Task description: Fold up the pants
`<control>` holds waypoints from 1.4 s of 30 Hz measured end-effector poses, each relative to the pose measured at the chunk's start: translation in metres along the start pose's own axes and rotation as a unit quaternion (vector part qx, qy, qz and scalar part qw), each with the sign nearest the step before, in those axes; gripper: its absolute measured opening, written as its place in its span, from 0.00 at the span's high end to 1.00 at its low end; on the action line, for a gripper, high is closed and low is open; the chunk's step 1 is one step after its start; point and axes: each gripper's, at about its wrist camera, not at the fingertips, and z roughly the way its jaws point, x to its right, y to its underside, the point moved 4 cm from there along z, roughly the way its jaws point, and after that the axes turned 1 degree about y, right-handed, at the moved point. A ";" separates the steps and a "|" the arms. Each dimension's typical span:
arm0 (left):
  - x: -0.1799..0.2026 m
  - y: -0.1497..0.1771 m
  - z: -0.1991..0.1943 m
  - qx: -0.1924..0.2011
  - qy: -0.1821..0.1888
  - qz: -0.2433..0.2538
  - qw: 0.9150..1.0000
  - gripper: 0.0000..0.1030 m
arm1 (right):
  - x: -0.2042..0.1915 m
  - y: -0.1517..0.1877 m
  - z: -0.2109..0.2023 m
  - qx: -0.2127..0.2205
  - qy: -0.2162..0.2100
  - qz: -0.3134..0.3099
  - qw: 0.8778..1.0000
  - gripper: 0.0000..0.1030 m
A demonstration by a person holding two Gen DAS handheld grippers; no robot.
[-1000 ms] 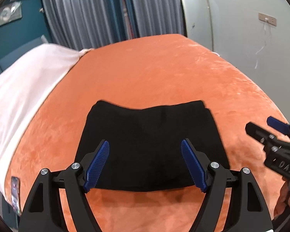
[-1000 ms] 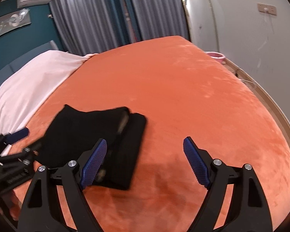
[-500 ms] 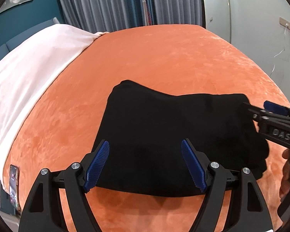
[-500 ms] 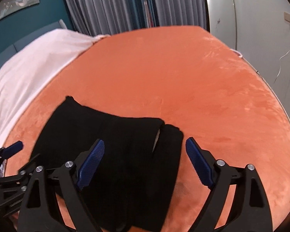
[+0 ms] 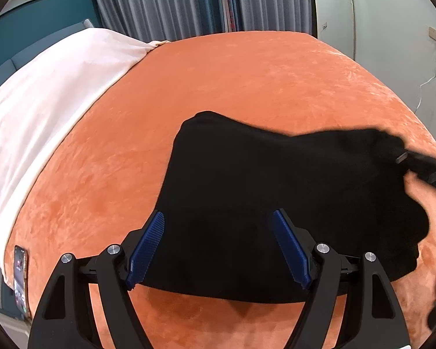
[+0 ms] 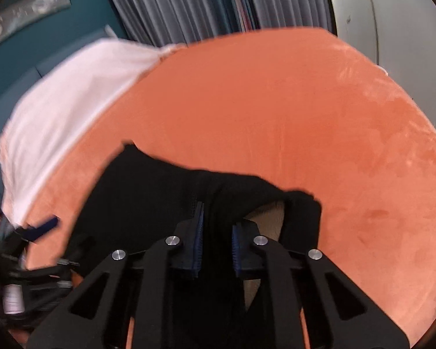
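Note:
The black pants point(image 5: 276, 192) lie folded on the orange bed cover point(image 5: 247, 87). My left gripper point(image 5: 218, 247) is open and empty, hovering over the near edge of the pants. My right gripper point(image 6: 216, 237) is shut on the right edge of the pants point(image 6: 160, 203) and lifts that fold, showing a light lining beneath. The right gripper also shows at the right edge of the left wrist view point(image 5: 421, 165), buried in the cloth.
A white blanket point(image 5: 49, 93) covers the left part of the bed. A phone point(image 5: 21, 279) lies at the bed's left edge. Grey curtains point(image 5: 203, 3) and a white wall point(image 5: 392, 43) stand behind the bed.
My right gripper moved left onto the pants' right edge and shut on it, raising the fold. The left gripper shifted left and stays open.

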 end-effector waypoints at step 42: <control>-0.018 0.021 0.006 -0.015 -0.013 -0.003 1.000 0.28 | 0.004 0.087 -0.023 -0.038 0.032 -0.010 0.999 0.74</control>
